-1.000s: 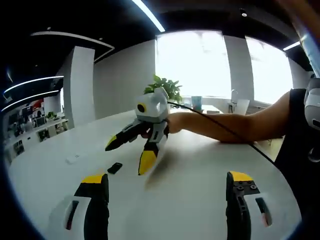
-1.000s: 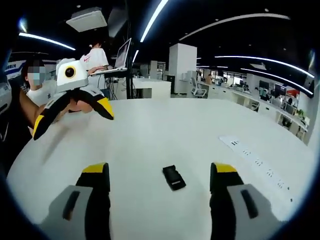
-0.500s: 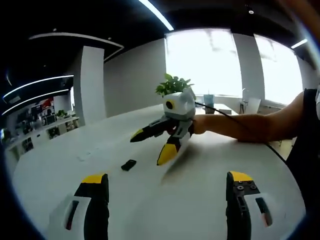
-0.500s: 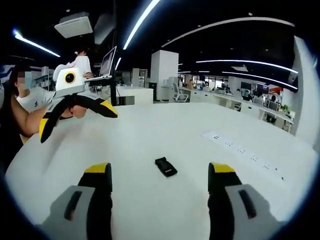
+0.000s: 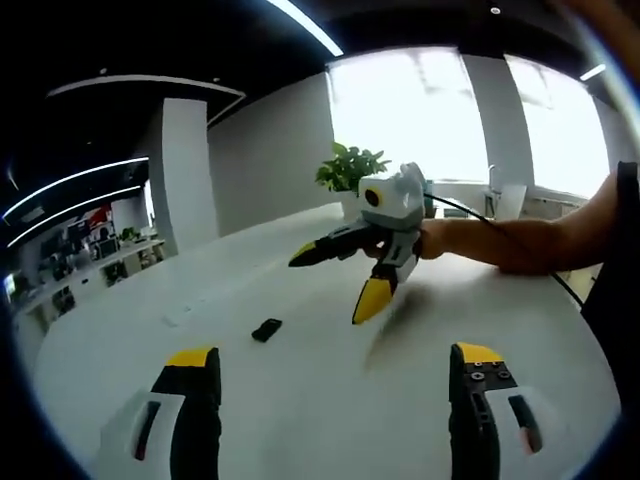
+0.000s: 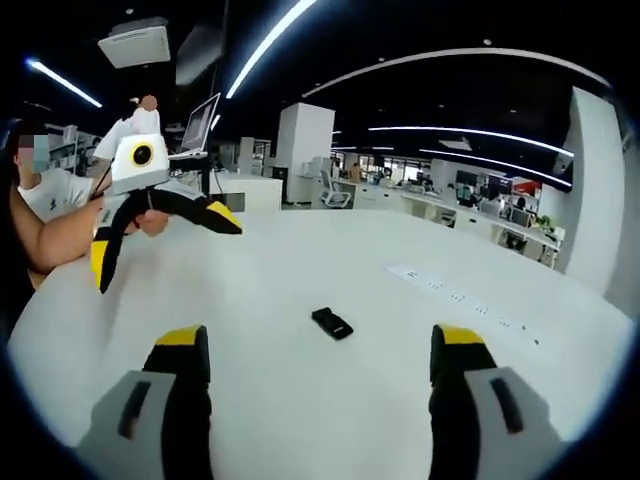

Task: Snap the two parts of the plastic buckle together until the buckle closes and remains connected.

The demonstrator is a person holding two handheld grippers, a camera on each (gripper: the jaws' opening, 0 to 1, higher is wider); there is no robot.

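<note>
- I'm working at a broad white counter (image 6: 330, 400) in an open office, with a potted plant (image 5: 348, 168) by the bright windows.
- The black plastic buckle (image 6: 331, 323) lies alone mid-counter; its two parts are too small to tell apart.
- My left hand-held gripper (image 5: 332, 425) and right hand-held gripper (image 6: 320, 425) both gape wide, holding nothing.

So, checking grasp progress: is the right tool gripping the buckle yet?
No, the black buckle lies on the white table, ahead of the open right tool.
</note>
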